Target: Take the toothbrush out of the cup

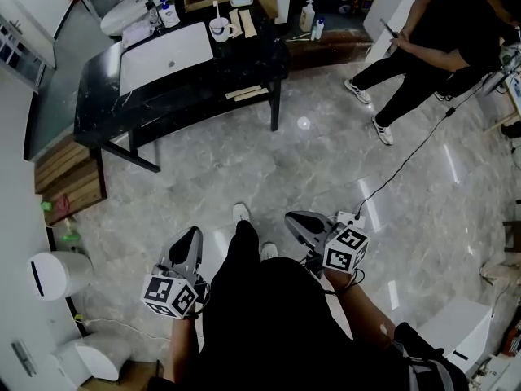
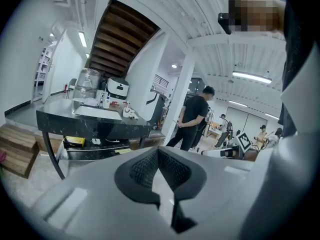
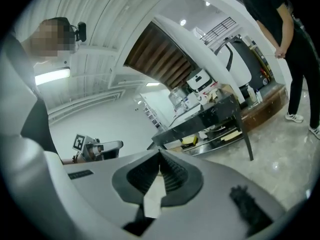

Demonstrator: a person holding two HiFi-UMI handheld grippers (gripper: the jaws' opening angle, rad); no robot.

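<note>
A grey marble floor runs to a black stone-topped table (image 1: pixel 98 112) with a white inset sink. Near the table's far edge stands the white handled cup (image 1: pixel 220 29), with the slim pale toothbrush (image 1: pixel 216 8) upright in it. The left gripper (image 1: pixel 192 235) and right gripper (image 1: pixel 291 217) are well apart from it, each with jaws pressed together on nothing. The brush looks light, stiff and slick. Its protruding handle seems the place to pinch.
</note>
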